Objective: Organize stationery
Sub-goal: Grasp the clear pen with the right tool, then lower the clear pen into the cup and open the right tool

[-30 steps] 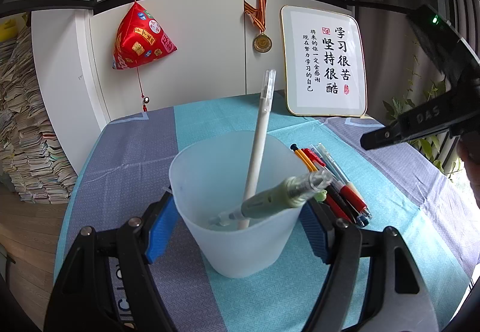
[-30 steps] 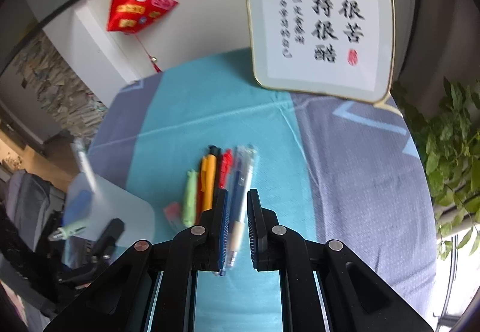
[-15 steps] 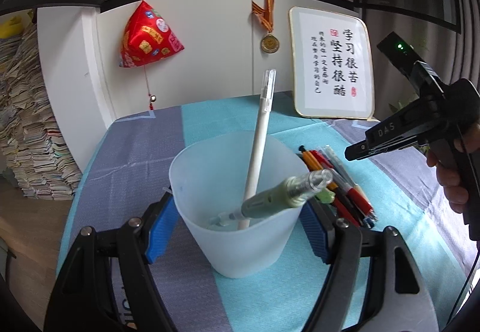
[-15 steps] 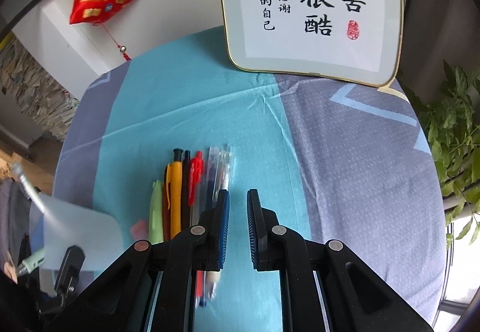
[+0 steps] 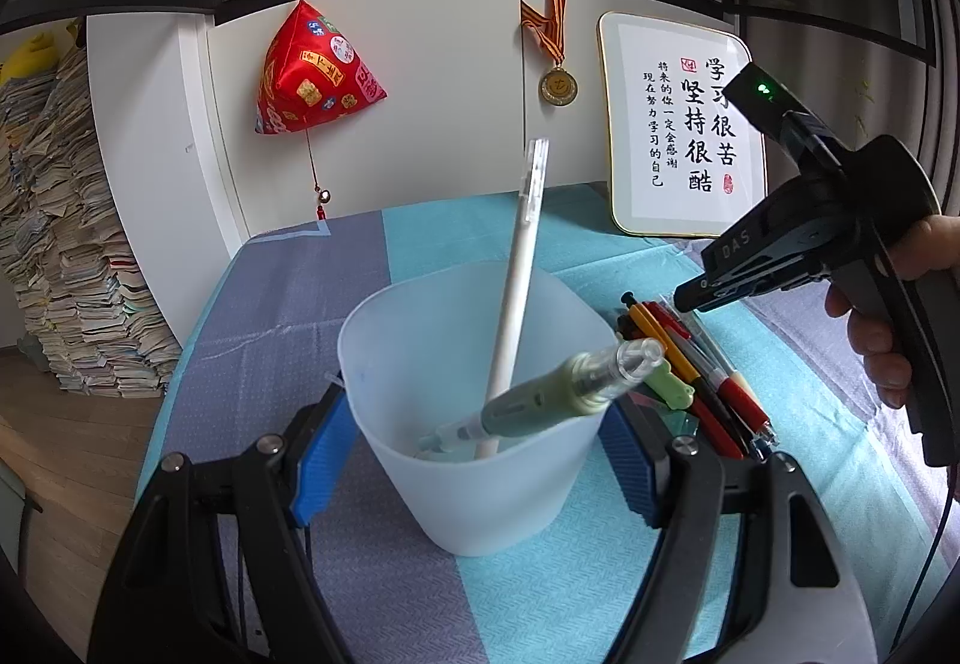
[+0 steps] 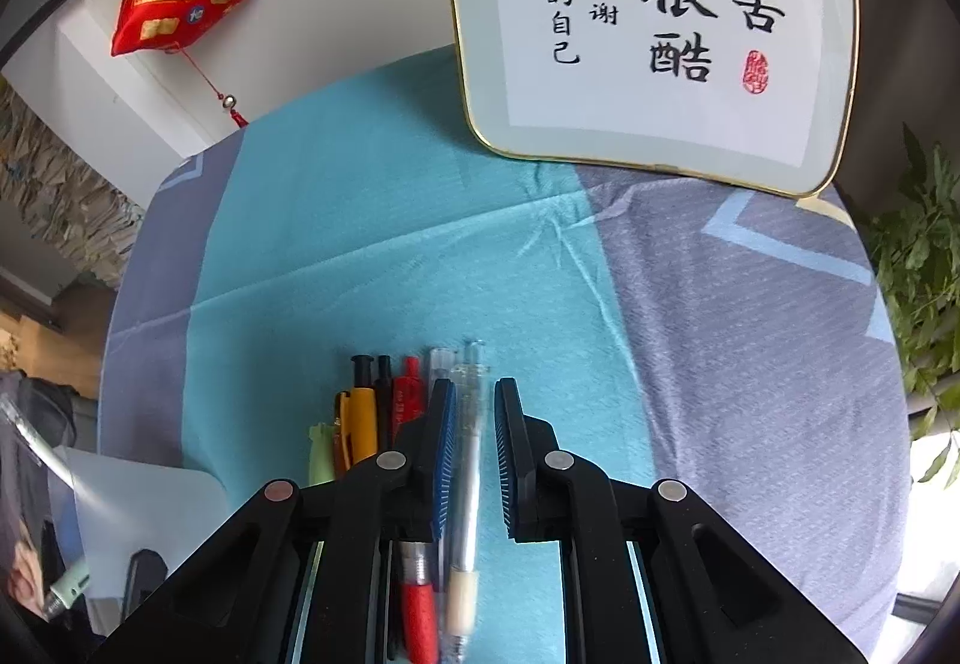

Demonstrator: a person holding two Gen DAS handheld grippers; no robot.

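Pens [image 5: 702,364] lined up on counter [image 5: 360,268] right of translucent cup [image 5: 474,424]. Left gripper [image 5: 474,460] braced around cup, jaws against both walls, likely steadying it; white pen [image 5: 516,304] and green pen [image 5: 570,388] leaning inside.

Right gripper [image 6: 471,454] angled down over row, jaws parted astride clear pen [image 6: 468,454], not yet clamped, probably next for cup.

The right gripper [image 6: 470,454] hangs over a row of pens [image 6: 384,412] on the cloth-covered tabletop [image 6: 420,244], its blue-padded fingers [image 6: 443,454] parted around a clear pen [image 6: 467,460]. A framed calligraphy board [image 6: 648,22] stands behind, a translucent cup [image 6: 144,508] at left.
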